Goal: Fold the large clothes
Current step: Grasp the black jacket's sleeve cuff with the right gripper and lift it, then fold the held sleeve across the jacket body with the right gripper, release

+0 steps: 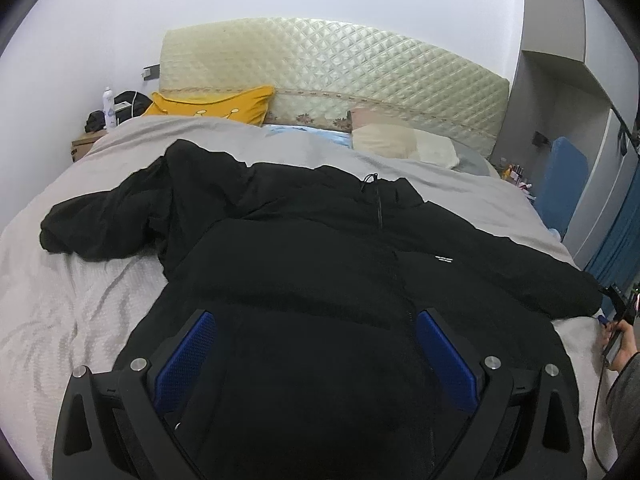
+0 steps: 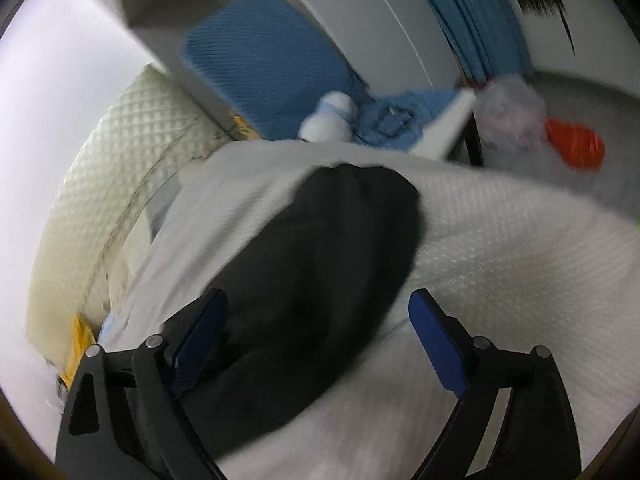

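Observation:
A black padded jacket (image 1: 320,248) lies front up on the bed, zip closed, its left sleeve (image 1: 100,224) bent out to the side. My left gripper (image 1: 316,316) hovers open over the jacket's lower body, blue pads (image 1: 188,356) wide apart. In the blurred right wrist view the jacket's other sleeve (image 2: 320,264) lies across the pale bedcover (image 2: 500,264), cuff end pointing away. My right gripper (image 2: 318,300) is open above it; the sleeve runs between the jaws close to the left finger, and the right pad (image 2: 436,344) stands clear over the cover.
The quilted headboard (image 1: 340,68), a yellow pillow (image 1: 216,106) and a cream pillow (image 1: 400,140) are at the far end. A nightstand with a bottle (image 1: 109,109) stands far left. A blue chair (image 2: 260,64), plush toys and an orange object (image 2: 576,144) crowd the right bedside. A hand (image 1: 622,344) shows at the right.

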Motion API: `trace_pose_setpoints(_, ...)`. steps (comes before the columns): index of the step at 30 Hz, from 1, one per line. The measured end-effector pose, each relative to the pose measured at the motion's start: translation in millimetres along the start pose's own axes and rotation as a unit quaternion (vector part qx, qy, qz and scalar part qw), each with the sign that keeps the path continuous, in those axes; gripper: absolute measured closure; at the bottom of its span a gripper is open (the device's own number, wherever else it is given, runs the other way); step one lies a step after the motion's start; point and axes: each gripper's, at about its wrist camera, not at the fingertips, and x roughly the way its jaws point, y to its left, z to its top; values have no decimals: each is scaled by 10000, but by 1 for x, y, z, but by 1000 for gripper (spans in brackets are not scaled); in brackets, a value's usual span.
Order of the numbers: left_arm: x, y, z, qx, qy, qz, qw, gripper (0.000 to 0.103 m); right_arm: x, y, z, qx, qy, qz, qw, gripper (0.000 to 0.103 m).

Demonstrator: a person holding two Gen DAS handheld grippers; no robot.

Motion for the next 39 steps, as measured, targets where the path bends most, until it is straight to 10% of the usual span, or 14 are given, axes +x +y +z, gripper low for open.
trace_pose_setpoints(5,22,-4,-2,7,122,87,9999,1,35,-7,6,3,-143,189,9997,15)
trace_pose_setpoints(9,25,-11,2,53,100,143,9998,1,50,11,10,-211,-152,321,9991,66)
trace_pose_setpoints(14,16,-15,0,327,-1,284,9991,1,29,34,14,-569,-479,219,9970,95)
trace_pose_setpoints(30,-48,18,2,373,-340,153,9986,1,-153,119,68,-868,-1440,294,9853,98)
trace_pose_setpoints(39,-75,36,-3,490,-330,-39,9982,1,-231,237,31,-2192,-1653,199,9614,98)
